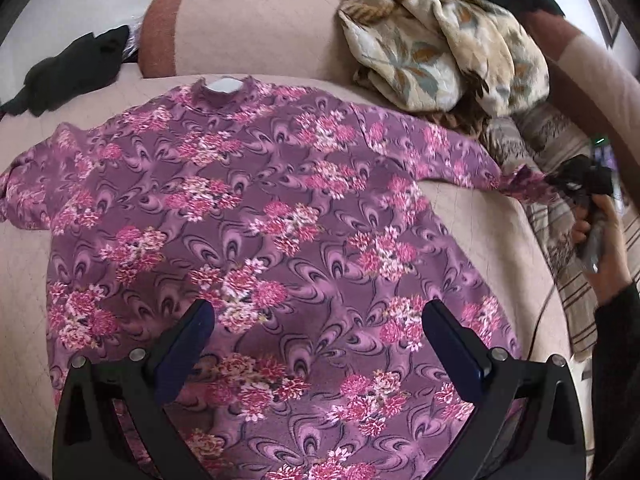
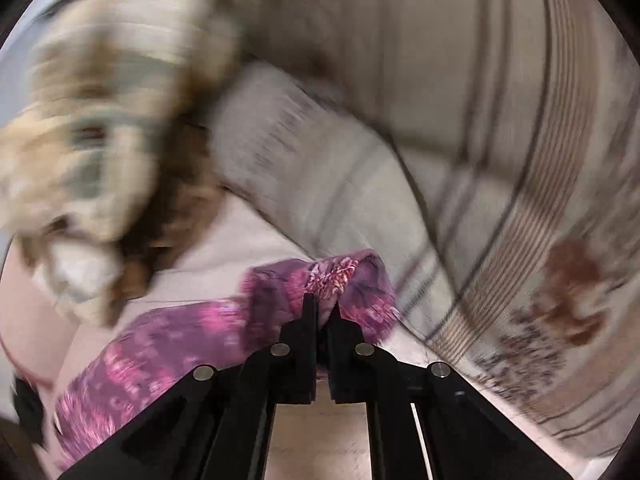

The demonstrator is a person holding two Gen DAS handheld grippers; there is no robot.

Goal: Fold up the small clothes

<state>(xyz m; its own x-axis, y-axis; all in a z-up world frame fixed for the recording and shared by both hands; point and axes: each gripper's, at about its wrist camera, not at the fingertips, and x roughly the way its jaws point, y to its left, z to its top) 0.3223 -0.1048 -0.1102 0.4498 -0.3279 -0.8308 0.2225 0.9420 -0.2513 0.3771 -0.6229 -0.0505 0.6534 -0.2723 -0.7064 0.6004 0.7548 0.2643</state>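
Observation:
A purple long-sleeved top with pink flowers [image 1: 256, 216] lies spread flat on a pink bed cover [image 1: 24, 280], neck toward the far side. My left gripper [image 1: 318, 312] is open above the top's lower body, holding nothing. My right gripper [image 2: 323, 304] is shut on the cuff of the top's right sleeve [image 2: 332, 276]; in the left wrist view it shows at the far right [image 1: 580, 184], with the sleeve [image 1: 460, 156] stretched out toward it. The right wrist view is motion-blurred.
A crumpled beige leaf-print blanket [image 1: 436, 48] lies at the back right, also in the right wrist view [image 2: 100, 140]. A striped cloth [image 1: 560, 216] lies beyond the sleeve. A dark garment [image 1: 68, 72] sits at the back left. A pink bolster [image 1: 248, 28] lies behind the neck.

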